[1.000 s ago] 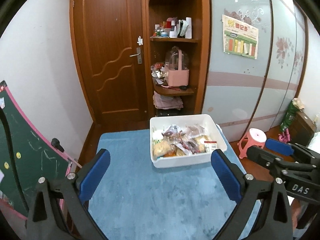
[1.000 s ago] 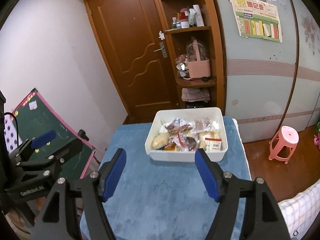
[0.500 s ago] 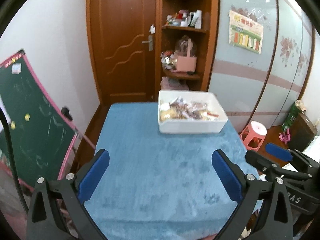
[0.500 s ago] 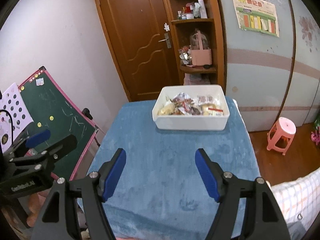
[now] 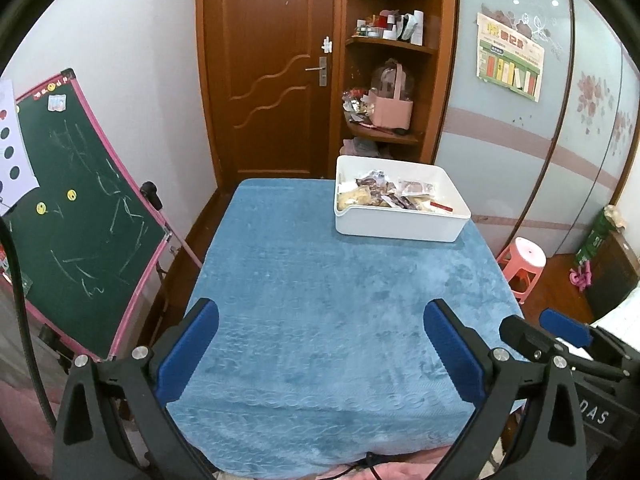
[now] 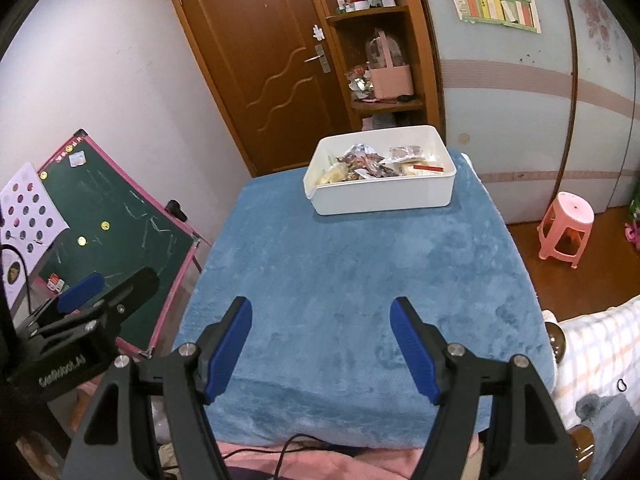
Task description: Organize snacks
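Note:
A white rectangular bin (image 5: 400, 226) (image 6: 384, 196) stands at the far right of the blue-covered table (image 5: 340, 300) (image 6: 360, 280). It holds several wrapped snack packets (image 5: 394, 196) (image 6: 372, 162). My left gripper (image 5: 320, 340) is open and empty above the table's near edge, far from the bin. My right gripper (image 6: 320, 340) is open and empty, also over the near edge. The right gripper shows at the lower right of the left wrist view (image 5: 560, 332). The left gripper shows at the lower left of the right wrist view (image 6: 92, 292).
A green chalkboard with a pink frame (image 5: 68, 208) (image 6: 120, 216) leans left of the table. A brown door (image 5: 272, 68) and a corner shelf with a pink basket (image 5: 390, 108) stand behind. A pink stool (image 5: 524, 260) (image 6: 566, 224) is on the floor at right.
Both grippers have pulled back from the bin toward the near edge of the table. The bin now looks smaller and farther away. Both stay open and empty.

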Tool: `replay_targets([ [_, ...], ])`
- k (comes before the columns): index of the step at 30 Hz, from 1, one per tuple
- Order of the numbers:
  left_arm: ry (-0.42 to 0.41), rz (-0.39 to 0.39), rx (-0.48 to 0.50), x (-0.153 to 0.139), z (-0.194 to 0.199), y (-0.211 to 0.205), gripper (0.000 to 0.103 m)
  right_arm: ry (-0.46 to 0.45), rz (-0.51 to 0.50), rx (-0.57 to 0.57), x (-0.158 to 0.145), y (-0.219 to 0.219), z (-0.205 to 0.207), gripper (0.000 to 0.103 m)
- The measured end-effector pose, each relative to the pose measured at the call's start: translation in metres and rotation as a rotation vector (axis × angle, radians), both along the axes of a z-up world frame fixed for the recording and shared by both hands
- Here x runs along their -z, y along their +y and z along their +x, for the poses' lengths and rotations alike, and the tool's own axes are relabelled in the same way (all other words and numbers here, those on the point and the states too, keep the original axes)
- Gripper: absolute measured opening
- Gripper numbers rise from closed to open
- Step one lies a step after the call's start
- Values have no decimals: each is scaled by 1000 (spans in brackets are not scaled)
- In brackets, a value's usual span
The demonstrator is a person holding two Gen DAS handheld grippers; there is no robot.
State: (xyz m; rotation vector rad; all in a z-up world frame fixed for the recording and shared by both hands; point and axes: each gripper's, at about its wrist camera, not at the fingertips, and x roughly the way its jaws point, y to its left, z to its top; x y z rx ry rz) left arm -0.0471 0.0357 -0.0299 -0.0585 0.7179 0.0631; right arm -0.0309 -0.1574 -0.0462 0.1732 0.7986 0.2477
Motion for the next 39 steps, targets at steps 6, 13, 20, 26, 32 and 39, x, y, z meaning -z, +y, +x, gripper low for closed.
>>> replay_targets([
  [6,17,-8,-17,7,4,3,102,-13,-6,36,2,-5,1,73],
  [13,56,-17,-21,20,14,3,102,-16,-52,12,7,5,3,73],
  [20,93,-7,-27,30,24,0,102,-12,-51,8,9,3,7,73],
  [26,80,13,-22,31,30,-5,102,-4,-58,-5,12,4,15,73],
  [32,87,24,-19,32,40,-7,102,4,-56,-3,14,1,23,73],
  [39,89,26,-19,30,45,-8,102,3,-60,0,14,2,30,73],
])
